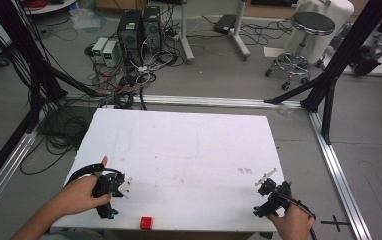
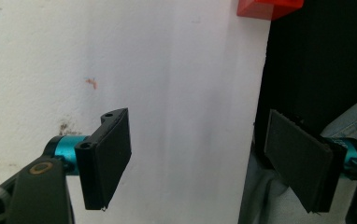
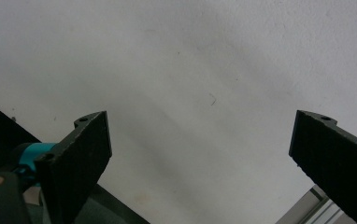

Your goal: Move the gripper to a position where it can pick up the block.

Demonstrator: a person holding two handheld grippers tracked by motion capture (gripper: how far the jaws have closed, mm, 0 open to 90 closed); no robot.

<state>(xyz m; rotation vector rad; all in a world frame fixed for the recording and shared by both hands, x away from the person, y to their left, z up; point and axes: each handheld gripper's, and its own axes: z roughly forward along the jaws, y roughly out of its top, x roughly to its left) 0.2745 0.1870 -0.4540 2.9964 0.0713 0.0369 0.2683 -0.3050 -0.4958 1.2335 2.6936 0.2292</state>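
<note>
Left gripper (image 1: 113, 192), held by the left hand (image 1: 79, 195), sits over the near-left part of the table (image 1: 189, 145). Its flat, matte black rectangular jaws stand wide apart with nothing between them; blue metal barrels carry them. The table is a white, faintly stained, slightly grainy board. A small red block (image 1: 146, 223), glossy and box-shaped, rests at the near edge, just to the right of that gripper and apart from it; in the left gripper view it sits at the top edge (image 2: 269, 8), beyond the jaws. Right gripper (image 1: 269, 192), in the right hand (image 1: 295, 222), hangs over the near-right corner, jaws spread wide and empty, well apart from the block.
</note>
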